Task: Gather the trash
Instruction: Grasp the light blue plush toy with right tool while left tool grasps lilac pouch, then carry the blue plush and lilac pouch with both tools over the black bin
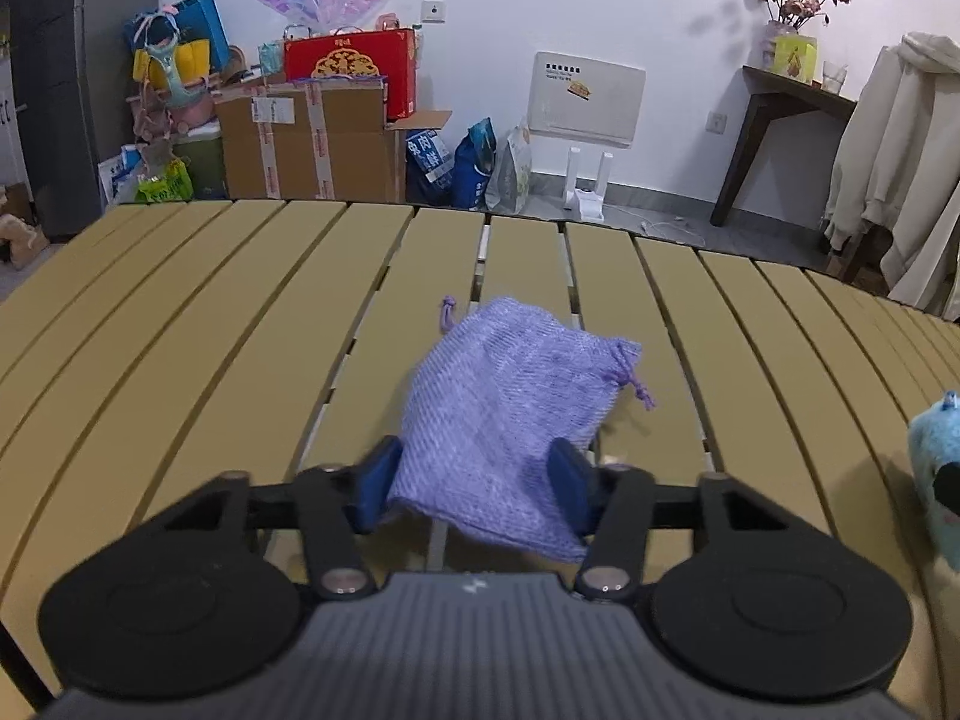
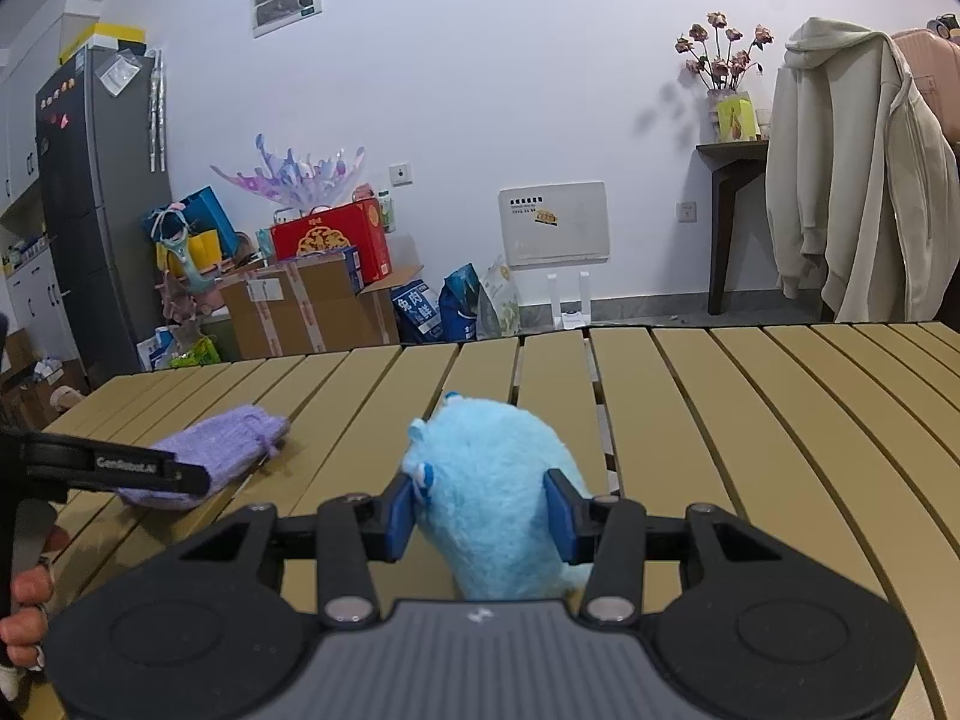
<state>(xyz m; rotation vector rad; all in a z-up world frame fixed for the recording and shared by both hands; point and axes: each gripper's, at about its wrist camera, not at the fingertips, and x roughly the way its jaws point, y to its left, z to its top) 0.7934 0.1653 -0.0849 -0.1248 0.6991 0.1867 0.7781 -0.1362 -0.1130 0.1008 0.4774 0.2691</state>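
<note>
A purple knitted drawstring pouch point(image 1: 510, 384) lies on the slatted tan table point(image 1: 180, 330). My left gripper point(image 1: 474, 480) has its blue pads against both sides of the pouch's near end, shut on it. In the right wrist view the same pouch point(image 2: 222, 450) lies at the left, with the left gripper's black finger point(image 2: 150, 471) over it. My right gripper point(image 2: 486, 510) is shut on a light blue plush toy point(image 2: 492, 462) that rests on the table point(image 2: 750, 450). That toy point(image 1: 936, 480) shows at the right edge of the left wrist view.
A person's hand point(image 2: 24, 618) holds the left gripper's handle. Beyond the table's far edge stand cardboard boxes point(image 1: 300, 144), a red box point(image 1: 351, 69), bags, a white heater point(image 1: 585, 99), a dark shelf with flowers point(image 1: 792, 90) and hanging coats point(image 2: 852, 168).
</note>
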